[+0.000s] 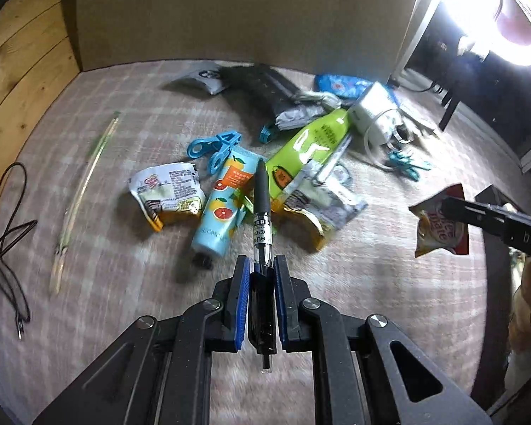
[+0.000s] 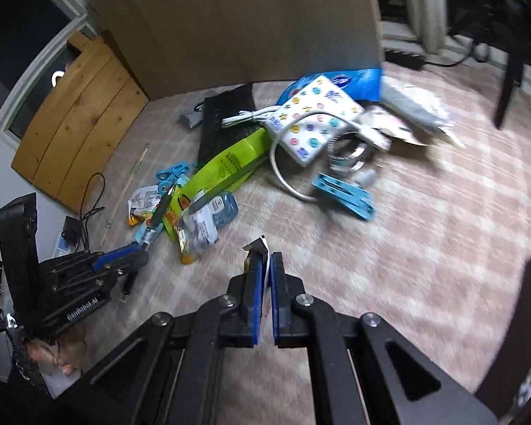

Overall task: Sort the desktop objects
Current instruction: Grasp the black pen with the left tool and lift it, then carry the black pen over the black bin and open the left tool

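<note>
Pen (image 1: 262,209) pinched between the left gripper (image 1: 261,265) fingers, tip toward twelve o'clock, above the clutter on the worktop (image 1: 124,265). Right gripper (image 2: 264,265) fingers pinch a sachet (image 2: 256,251). Advise keeping both grips firm and carrying clear of the pile.

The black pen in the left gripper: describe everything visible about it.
The black pen is slim, with a matte black grip section toward its far end, a white printed label round the middle and a clear barrel nearer the camera. It runs lengthwise between the blue pads of the left gripper, which is shut on it, with its clear rear end poking out behind the pads. It is lifted off the checked cloth and points away from the camera, over the orange-print tube and the green tube.
</note>
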